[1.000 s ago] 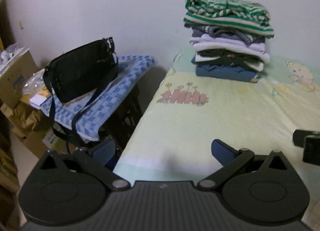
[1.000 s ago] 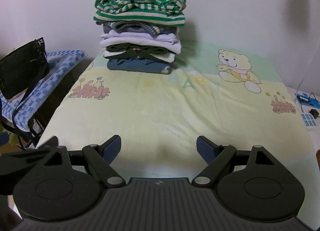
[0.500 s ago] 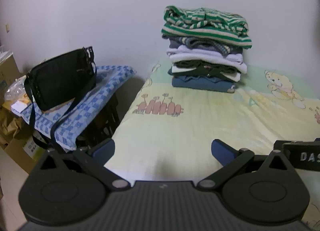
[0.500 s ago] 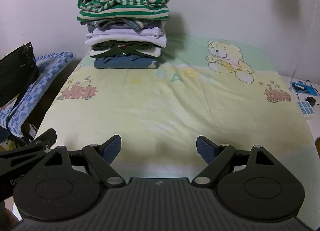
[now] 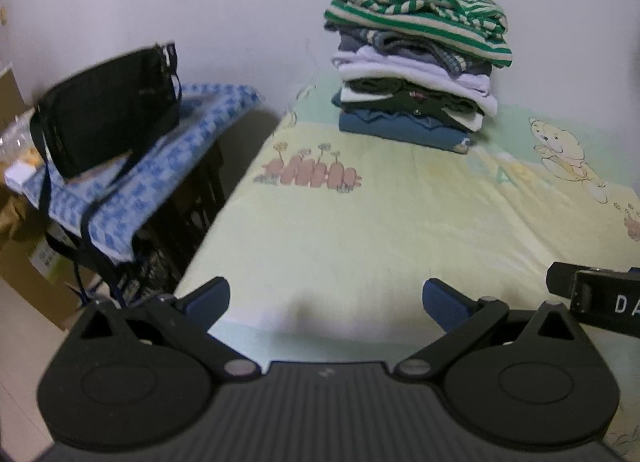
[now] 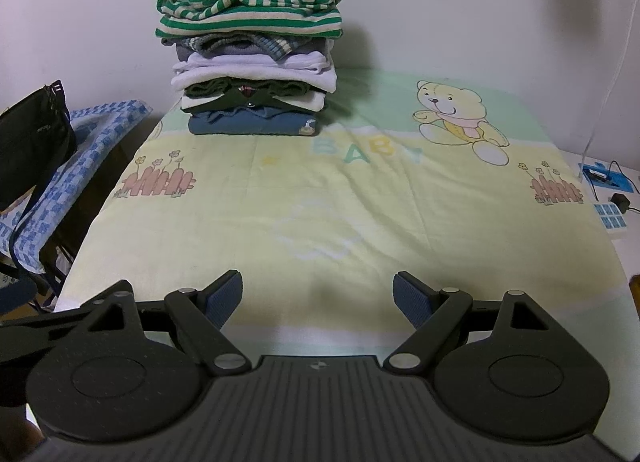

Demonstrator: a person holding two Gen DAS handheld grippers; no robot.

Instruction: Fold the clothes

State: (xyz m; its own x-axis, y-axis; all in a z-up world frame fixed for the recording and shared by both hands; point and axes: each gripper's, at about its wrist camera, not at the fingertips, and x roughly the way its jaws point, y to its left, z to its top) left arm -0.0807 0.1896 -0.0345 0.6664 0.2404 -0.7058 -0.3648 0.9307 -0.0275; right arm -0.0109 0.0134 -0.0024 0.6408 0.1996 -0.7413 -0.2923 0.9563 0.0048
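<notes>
A stack of folded clothes [image 5: 416, 58] [image 6: 252, 58], topped by a green-and-cream striped garment [image 6: 248, 2], stands at the far end of a yellow-green baby blanket [image 5: 360, 230] [image 6: 320, 214] against the wall. My left gripper [image 5: 326, 298] hovers open over the blanket's near left corner, nothing between its blue pads. My right gripper [image 6: 318, 296] is open over the near edge, also empty. Part of the right gripper's body [image 5: 596, 300] shows at the right edge of the left wrist view. No loose garment lies on the blanket.
Left of the blanket a black bag [image 5: 108, 110] [image 6: 28, 154] rests on a blue checked cloth [image 5: 160, 170] over a dark stand. Cardboard boxes [image 5: 24, 258] sit at far left. A blue device with cables [image 6: 604, 178] lies on a white surface at right.
Both grippers swung their views: the left turned right toward the blanket and stack, the right shifted so the stack sits nearer centre. Both stayed open and empty.
</notes>
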